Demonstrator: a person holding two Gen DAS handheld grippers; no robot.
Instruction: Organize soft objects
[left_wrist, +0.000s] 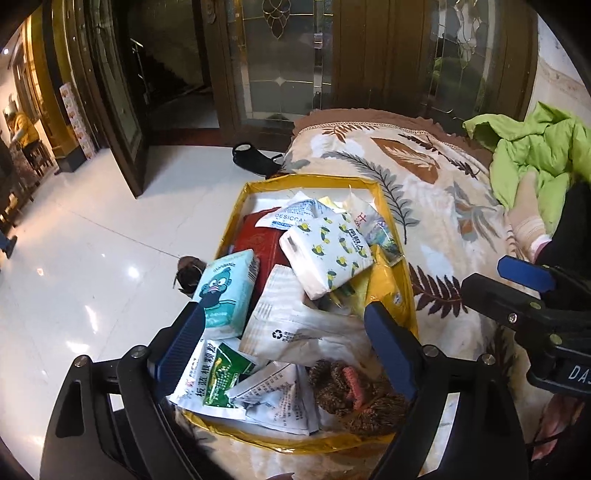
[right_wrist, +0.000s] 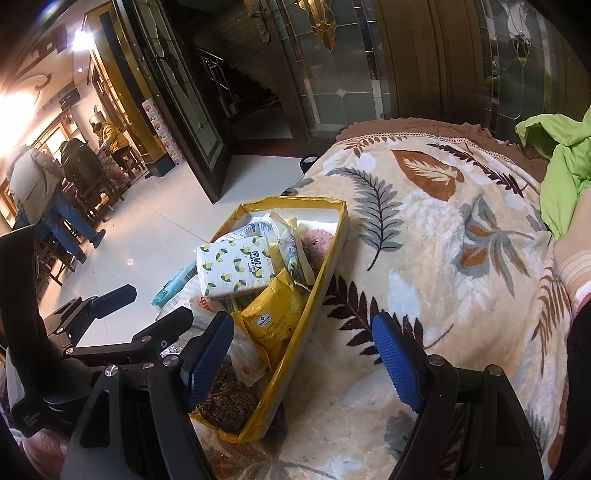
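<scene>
A yellow tray (left_wrist: 236, 206) lies on a leaf-print blanket (left_wrist: 443, 206), heaped with soft packs. On top sits a lemon-print tissue pack (left_wrist: 327, 251) (right_wrist: 236, 267). A teal cartoon tissue pack (left_wrist: 227, 291) leans at the left, beside a white paper pouch (left_wrist: 291, 325). A green-and-white sachet (left_wrist: 214, 376) and a brown furry scrunchie (left_wrist: 354, 391) (right_wrist: 229, 402) lie at the near end. My left gripper (left_wrist: 288, 343) hovers open over the near end, holding nothing. My right gripper (right_wrist: 304, 362) is open above the tray's right wall (right_wrist: 325, 266) and the blanket.
A yellow cracker packet (right_wrist: 273, 317) rests against the tray's right wall. A green jacket (left_wrist: 535, 155) and a person's socked foot (left_wrist: 528, 218) lie on the blanket at the right. Glossy white floor (left_wrist: 92, 258) spreads left; people (right_wrist: 37, 184) stand far off by wooden doors.
</scene>
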